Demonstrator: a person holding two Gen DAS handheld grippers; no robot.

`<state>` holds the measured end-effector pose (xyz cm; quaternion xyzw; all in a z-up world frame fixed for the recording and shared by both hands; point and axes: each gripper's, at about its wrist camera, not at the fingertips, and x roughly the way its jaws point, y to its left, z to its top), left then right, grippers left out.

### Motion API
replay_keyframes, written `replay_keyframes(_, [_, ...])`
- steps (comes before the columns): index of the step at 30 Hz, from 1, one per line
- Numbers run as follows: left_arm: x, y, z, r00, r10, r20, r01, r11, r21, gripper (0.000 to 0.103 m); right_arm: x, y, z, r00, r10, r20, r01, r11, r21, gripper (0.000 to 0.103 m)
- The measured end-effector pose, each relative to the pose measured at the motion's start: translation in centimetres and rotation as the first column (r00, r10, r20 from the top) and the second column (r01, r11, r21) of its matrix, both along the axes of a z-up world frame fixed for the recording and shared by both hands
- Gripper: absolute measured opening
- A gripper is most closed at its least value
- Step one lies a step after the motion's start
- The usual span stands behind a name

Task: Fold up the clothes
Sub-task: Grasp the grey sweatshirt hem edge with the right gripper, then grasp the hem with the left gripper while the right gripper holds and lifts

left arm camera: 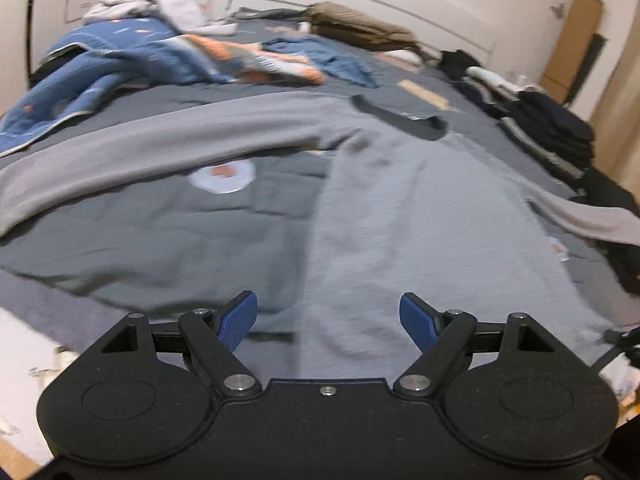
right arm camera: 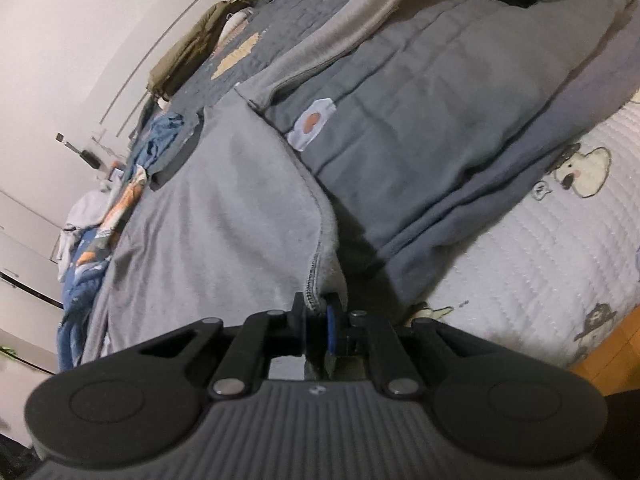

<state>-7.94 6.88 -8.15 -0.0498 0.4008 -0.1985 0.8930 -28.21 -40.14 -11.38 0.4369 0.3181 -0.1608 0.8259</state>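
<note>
A light grey long-sleeved sweatshirt lies spread on the bed, neck opening toward the far side, one sleeve stretched out to the left. My left gripper is open and empty, just above the sweatshirt's near hem. In the right wrist view the same sweatshirt fills the middle. My right gripper is shut on the sweatshirt's hem corner, which is lifted off the bed.
A dark grey blanket covers the bed under the sweatshirt. Blue patterned bedding and loose clothes are piled at the far left. Folded dark clothes are stacked on the right. A white quilted cover shows at the bed's edge.
</note>
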Motion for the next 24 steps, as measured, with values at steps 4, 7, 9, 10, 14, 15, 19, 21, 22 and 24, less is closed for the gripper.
replay_keyframes(4, [0.1, 0.3, -1.5, 0.997, -0.037, -0.071, 0.041, 0.998, 0.056, 0.075, 0.5, 0.2, 0.2, 1.0, -0.006, 0.017, 0.006, 1.0, 0.015, 0.009])
replay_keyframes(7, [-0.2, -0.2, -2.8, 0.993, -0.052, -0.105, 0.064, 0.991, 0.115, 0.075, 0.8, 0.2, 0.3, 1.0, -0.011, 0.028, 0.01, 1.0, 0.025, 0.009])
replay_keyframes(9, [-0.2, -0.5, -3.6, 0.99, -0.064, -0.128, 0.08, 0.99, 0.118, 0.073, 1.1, 0.4, 0.4, 0.999, -0.012, 0.032, 0.011, 1.0, 0.023, 0.009])
replay_keyframes(10, [-0.2, -0.7, -4.0, 0.988, -0.071, -0.139, 0.088, 0.989, 0.12, 0.072, 1.2, 0.5, 0.4, 0.999, -0.012, 0.033, 0.012, 1.0, 0.02, 0.009])
replay_keyframes(14, [-0.5, -1.5, -6.0, 0.984, -0.037, -0.174, 0.064, 0.986, 0.156, 0.056, 1.3, 0.6, 0.3, 0.999, -0.014, 0.037, 0.013, 1.0, 0.021, 0.009])
replay_keyframes(15, [-0.6, -1.6, -6.0, 0.986, -0.052, -0.158, 0.076, 0.985, 0.153, 0.033, 1.2, 0.5, 0.3, 0.999, -0.017, 0.038, 0.016, 1.0, 0.025, 0.009])
replay_keyframes(19, [-0.6, -1.0, -4.9, 0.988, -0.058, -0.143, 0.064, 0.997, 0.044, 0.006, 0.7, 0.2, 0.5, 0.997, -0.037, 0.065, 0.034, 0.999, 0.038, 0.009])
replay_keyframes(21, [-0.6, -0.6, -4.2, 0.992, -0.042, -0.123, 0.042, 0.999, -0.008, 0.005, 0.5, 0.1, 0.8, 0.995, -0.047, 0.092, 0.043, 0.998, 0.04, 0.009])
replay_keyframes(22, [-0.6, -0.4, -3.6, 0.993, -0.041, -0.107, 0.037, 0.998, -0.041, 0.005, 0.4, -0.1, 0.9, 0.993, -0.053, 0.109, 0.048, 0.998, 0.047, 0.009])
replay_keyframes(24, [-0.7, 0.0, -2.3, 0.997, -0.031, -0.066, 0.024, 0.995, -0.1, 0.005, 0.2, -0.3, 1.4, 0.987, -0.067, 0.149, 0.059, 0.997, 0.056, 0.009])
